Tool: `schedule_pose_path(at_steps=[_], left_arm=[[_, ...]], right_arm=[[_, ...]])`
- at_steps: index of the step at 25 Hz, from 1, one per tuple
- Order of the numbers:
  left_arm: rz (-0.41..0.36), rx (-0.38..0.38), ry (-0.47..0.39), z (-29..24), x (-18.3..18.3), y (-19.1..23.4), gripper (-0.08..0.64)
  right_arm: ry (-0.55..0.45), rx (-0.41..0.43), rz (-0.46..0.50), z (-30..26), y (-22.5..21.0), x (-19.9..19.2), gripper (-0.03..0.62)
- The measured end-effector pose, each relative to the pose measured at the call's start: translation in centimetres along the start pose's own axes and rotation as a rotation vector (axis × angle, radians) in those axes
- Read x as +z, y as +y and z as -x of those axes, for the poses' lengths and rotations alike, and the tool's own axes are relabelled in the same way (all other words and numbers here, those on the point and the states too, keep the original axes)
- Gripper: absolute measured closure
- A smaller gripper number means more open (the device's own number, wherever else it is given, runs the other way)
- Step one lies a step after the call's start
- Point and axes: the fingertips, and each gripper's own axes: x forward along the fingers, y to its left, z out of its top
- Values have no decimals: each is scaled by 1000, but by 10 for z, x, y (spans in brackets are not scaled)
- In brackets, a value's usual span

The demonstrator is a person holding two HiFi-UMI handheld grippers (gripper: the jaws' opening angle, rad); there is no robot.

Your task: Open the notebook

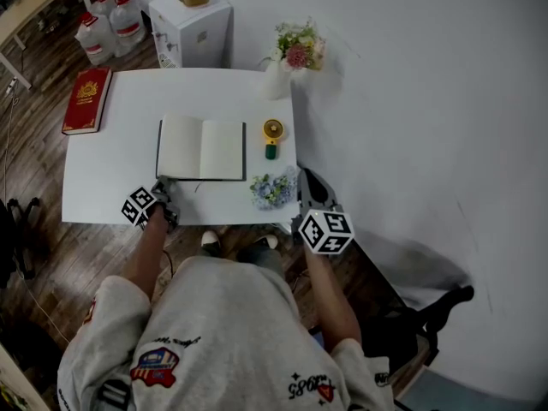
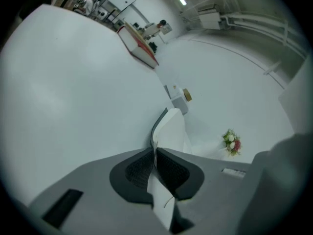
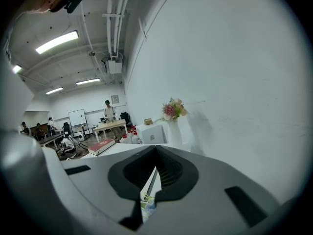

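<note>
We found the notebook (image 1: 201, 148) lying open on the white worktop (image 1: 103, 182), both pale pages facing up, near the middle of the surface and closer to its near edge. The left claw (image 1: 163, 193) sat at the notebook's near left corner. In the left gripper view its jaws were pressed together on a white leaf of the notebook, which ran between them. The right claw (image 1: 308, 181) hung just off the worktop's right edge, apart from the notebook, and its own view showed the jaws pressed together with nothing between them. We noted a small yellow fan (image 1: 272, 132) just right of the notebook, a bunch of pale blue flowers (image 1: 274, 188) at the near right corner, a vase of flowers (image 1: 294, 54) at the far right corner, and a red book (image 1: 87, 99) at the far left edge.
</note>
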Motion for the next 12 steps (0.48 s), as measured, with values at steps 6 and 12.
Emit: schedule_pose_path(at_steps=[6,12], left_arm=[[187,-99,32,2,1,8,549],[313,-208,16,6,2,9,548]], right_arm=[[7,19,-1,-2,11,-2,600],[13,49,8,-8,27,-2,600]])
